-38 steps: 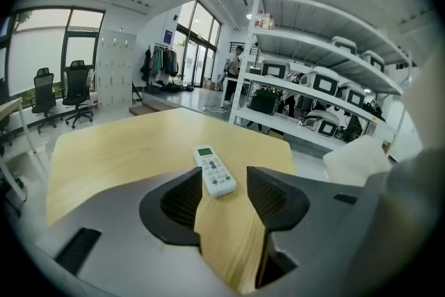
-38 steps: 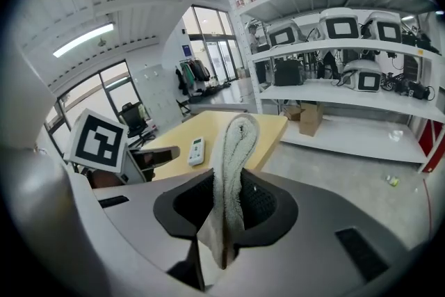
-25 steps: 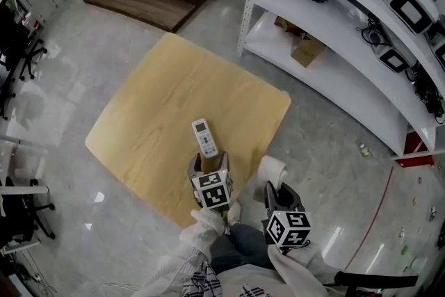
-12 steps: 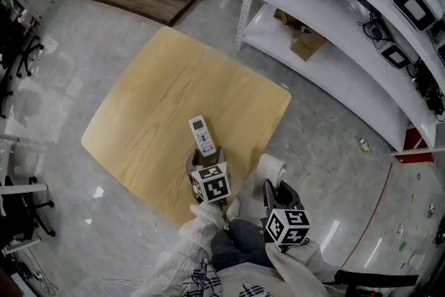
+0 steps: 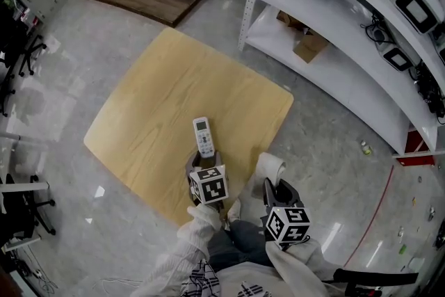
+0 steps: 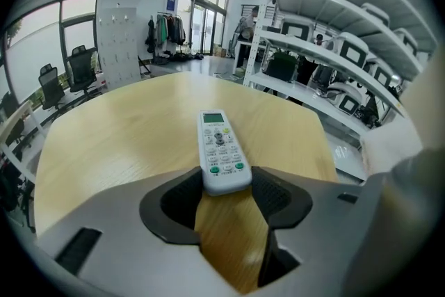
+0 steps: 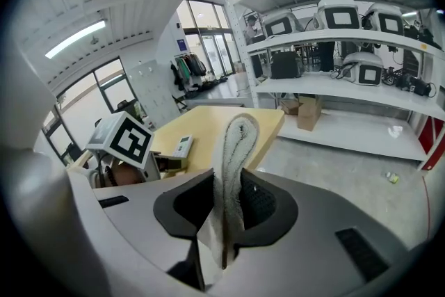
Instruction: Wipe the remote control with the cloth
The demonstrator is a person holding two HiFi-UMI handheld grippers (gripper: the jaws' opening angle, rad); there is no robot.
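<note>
Left hand-held gripper [image 6: 227, 186]: my jaws have just been closing on the near end of the remote control [image 6: 220, 146], which lies flat on the desk [image 6: 118, 135]. Pads look to be touching its sides, hard to confirm. My right hand-held gripper [image 7: 224, 205] clamps the cloth [image 7: 233, 149], off the desk. Wiping not started, I judge; all left.

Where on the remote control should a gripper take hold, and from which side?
By its near, button end, across the narrow width, coming from the near edge of the table. The remote control lies flat, long axis pointing away; the left gripper, jaws just closing, has that end between its pads.
</note>
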